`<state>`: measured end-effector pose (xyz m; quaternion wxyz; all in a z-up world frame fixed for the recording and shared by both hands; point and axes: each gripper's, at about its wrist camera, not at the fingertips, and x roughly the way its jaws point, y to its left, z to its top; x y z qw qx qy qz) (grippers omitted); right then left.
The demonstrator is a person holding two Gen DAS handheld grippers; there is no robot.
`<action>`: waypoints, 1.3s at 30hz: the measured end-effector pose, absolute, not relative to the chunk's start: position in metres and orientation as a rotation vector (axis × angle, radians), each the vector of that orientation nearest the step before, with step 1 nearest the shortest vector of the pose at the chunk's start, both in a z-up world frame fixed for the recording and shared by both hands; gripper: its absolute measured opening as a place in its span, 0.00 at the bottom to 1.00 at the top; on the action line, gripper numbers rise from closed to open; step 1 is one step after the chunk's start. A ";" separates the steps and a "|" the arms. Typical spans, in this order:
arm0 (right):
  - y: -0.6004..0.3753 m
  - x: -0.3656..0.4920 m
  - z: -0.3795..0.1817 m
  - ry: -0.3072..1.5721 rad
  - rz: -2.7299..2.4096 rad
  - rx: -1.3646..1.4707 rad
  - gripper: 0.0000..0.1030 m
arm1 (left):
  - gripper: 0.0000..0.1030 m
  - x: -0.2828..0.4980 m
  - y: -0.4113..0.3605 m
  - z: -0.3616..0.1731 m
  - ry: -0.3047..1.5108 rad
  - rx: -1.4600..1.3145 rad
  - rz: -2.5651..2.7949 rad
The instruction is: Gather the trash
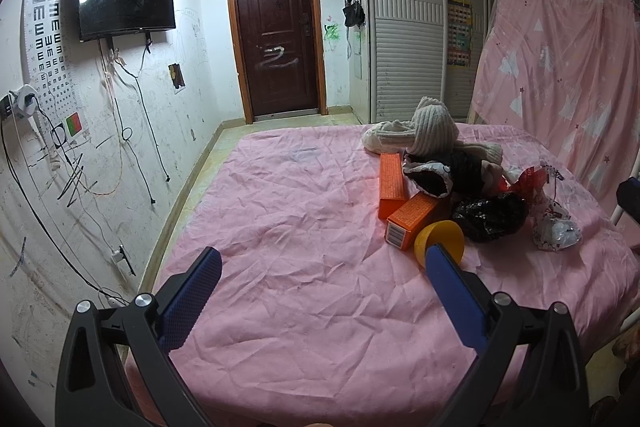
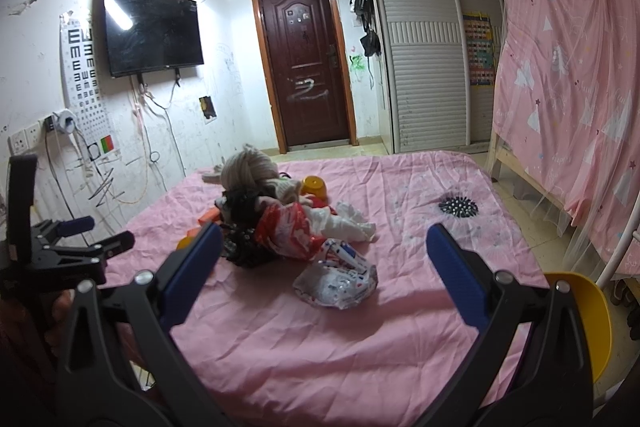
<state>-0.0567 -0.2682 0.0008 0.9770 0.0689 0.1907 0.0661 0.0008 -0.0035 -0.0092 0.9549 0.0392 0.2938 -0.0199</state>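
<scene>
Both grippers, left (image 1: 322, 269) and right (image 2: 324, 247), spread wide, empty, above the pink bed (image 2: 280, 347). Crumpled plastic wrapper (image 2: 338, 281) lies nearest: probably light, slippery; pinch a raised fold.

The right gripper (image 2: 324, 251) hangs over the pink bed (image 2: 320, 339), jaws spread wide and empty. Just beyond lies a crumpled clear wrapper (image 2: 338, 283), then a red bag (image 2: 290, 231), black plastic and a knitted hat (image 2: 250, 169). A hairbrush (image 2: 459, 207) lies apart.
</scene>
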 end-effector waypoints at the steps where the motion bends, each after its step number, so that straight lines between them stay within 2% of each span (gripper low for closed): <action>1: -0.268 -0.054 -0.002 0.392 0.127 0.137 0.95 | 0.92 0.001 -0.004 -0.009 0.599 0.076 -0.056; 19: -0.272 -0.009 -0.042 0.586 0.203 0.138 0.95 | 0.91 0.054 -0.052 -0.030 0.738 0.034 -0.330; 22: -0.266 -0.002 -0.044 0.612 0.216 0.113 0.95 | 0.85 0.058 -0.061 -0.035 0.756 0.038 -0.338; 24: -0.263 0.001 -0.045 0.625 0.215 0.097 0.95 | 0.74 0.060 -0.063 -0.040 0.781 0.039 -0.333; 28: -0.261 0.011 -0.047 0.659 0.201 0.079 0.95 | 0.60 0.067 -0.059 -0.048 0.821 0.020 -0.323; 29: -0.261 0.014 -0.049 0.673 0.194 0.072 0.93 | 0.54 0.069 -0.057 -0.050 0.834 0.012 -0.323; 30: -0.260 0.017 -0.051 0.690 0.181 0.058 0.83 | 0.46 0.070 -0.056 -0.052 0.844 0.006 -0.327; 32: -0.261 0.022 -0.056 0.719 0.170 0.049 0.70 | 0.42 0.072 -0.055 -0.054 0.852 -0.001 -0.333; 34: -0.262 0.023 -0.060 0.737 0.177 0.052 0.67 | 0.38 0.073 -0.054 -0.054 0.858 -0.021 -0.359; 35: -0.262 0.024 -0.061 0.740 0.179 0.052 0.63 | 0.33 0.073 -0.051 -0.053 0.864 -0.039 -0.370; 39: -0.267 0.023 -0.061 0.734 0.185 0.066 0.47 | 0.32 0.075 -0.050 -0.053 0.867 -0.049 -0.370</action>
